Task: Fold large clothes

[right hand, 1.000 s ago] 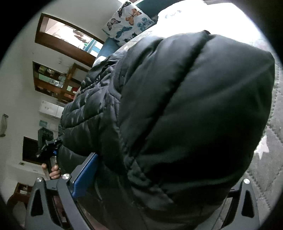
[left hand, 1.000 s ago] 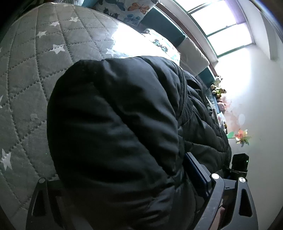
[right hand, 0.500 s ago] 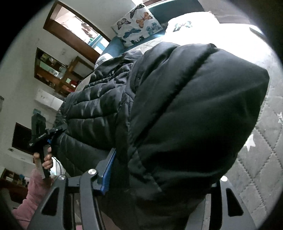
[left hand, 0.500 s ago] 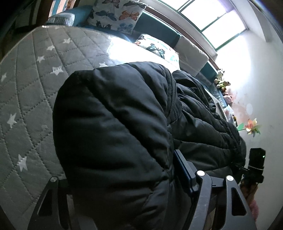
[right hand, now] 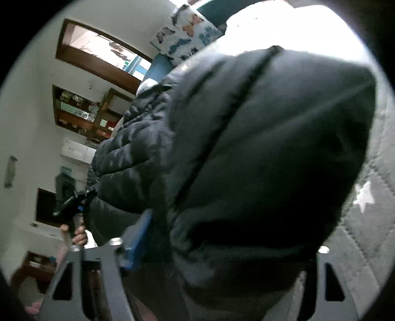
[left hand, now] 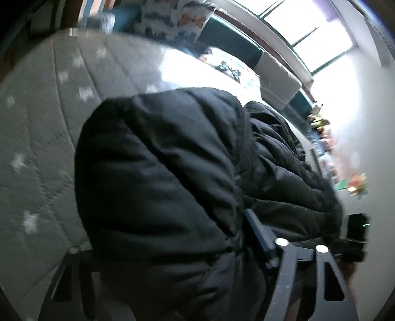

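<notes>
Two butterfly pillows behind star-quilted mattress.

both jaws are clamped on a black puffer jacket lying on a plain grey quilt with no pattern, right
Not quite. The quilt is not plain: the left wrist view shows white stars on its grey diamond stitching. The rest holds: the left gripper and right gripper each grip the black puffer jacket.

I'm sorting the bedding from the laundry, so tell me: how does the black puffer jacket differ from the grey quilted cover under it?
The black puffer jacket is plain, slightly shiny and bunched into puffy folds; the grey quilted cover is matt, dotted with white stars and lies flat. The jacket is gripped at either end by the left gripper and right gripper; the cover is not gripped. Both are padded and stitched.
</notes>
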Demonstrator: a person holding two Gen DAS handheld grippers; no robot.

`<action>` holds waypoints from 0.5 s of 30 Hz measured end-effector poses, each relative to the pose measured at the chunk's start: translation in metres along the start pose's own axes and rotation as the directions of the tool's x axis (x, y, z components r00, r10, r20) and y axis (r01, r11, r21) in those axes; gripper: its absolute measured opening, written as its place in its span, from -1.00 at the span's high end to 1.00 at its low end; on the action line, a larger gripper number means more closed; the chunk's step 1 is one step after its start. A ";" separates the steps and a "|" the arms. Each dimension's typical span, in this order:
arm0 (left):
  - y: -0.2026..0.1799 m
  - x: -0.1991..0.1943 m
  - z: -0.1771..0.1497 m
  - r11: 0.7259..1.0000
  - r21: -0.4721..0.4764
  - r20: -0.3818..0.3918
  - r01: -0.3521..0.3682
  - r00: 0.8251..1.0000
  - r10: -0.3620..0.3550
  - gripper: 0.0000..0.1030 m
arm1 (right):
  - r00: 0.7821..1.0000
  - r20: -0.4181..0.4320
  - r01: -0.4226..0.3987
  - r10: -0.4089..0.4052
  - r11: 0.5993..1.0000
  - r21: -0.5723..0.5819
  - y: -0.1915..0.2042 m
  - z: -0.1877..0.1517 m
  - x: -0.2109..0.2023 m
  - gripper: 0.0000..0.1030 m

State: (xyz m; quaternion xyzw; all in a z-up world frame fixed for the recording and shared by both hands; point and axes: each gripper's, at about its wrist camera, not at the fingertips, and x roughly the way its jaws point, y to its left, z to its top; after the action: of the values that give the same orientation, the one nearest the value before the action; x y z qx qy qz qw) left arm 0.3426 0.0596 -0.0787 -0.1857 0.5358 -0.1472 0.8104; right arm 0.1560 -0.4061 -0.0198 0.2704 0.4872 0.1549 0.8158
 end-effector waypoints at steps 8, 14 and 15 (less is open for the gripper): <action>-0.071 -0.034 -0.016 0.988 0.098 0.023 -0.119 0.993 0.117 0.09 | 0.986 0.123 0.126 -0.110 0.983 -0.133 0.051 -0.021 -0.055 0.07; -0.164 -0.038 -0.020 0.967 0.238 0.057 -0.087 0.996 0.076 0.30 | 0.964 0.205 0.204 -0.172 0.967 -0.152 0.045 -0.022 -0.113 0.10; -0.184 -0.035 -0.021 0.961 0.261 0.066 -0.088 0.995 0.074 0.30 | 0.959 0.220 0.216 -0.180 0.965 -0.151 0.044 -0.021 -0.122 0.11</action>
State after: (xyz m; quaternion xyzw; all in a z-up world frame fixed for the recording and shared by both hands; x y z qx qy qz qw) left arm 0.3026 -0.0921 0.0265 -0.0582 0.4959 -0.1786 0.8478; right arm 0.0796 -0.4271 0.0852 0.1624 0.4103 0.0856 0.8933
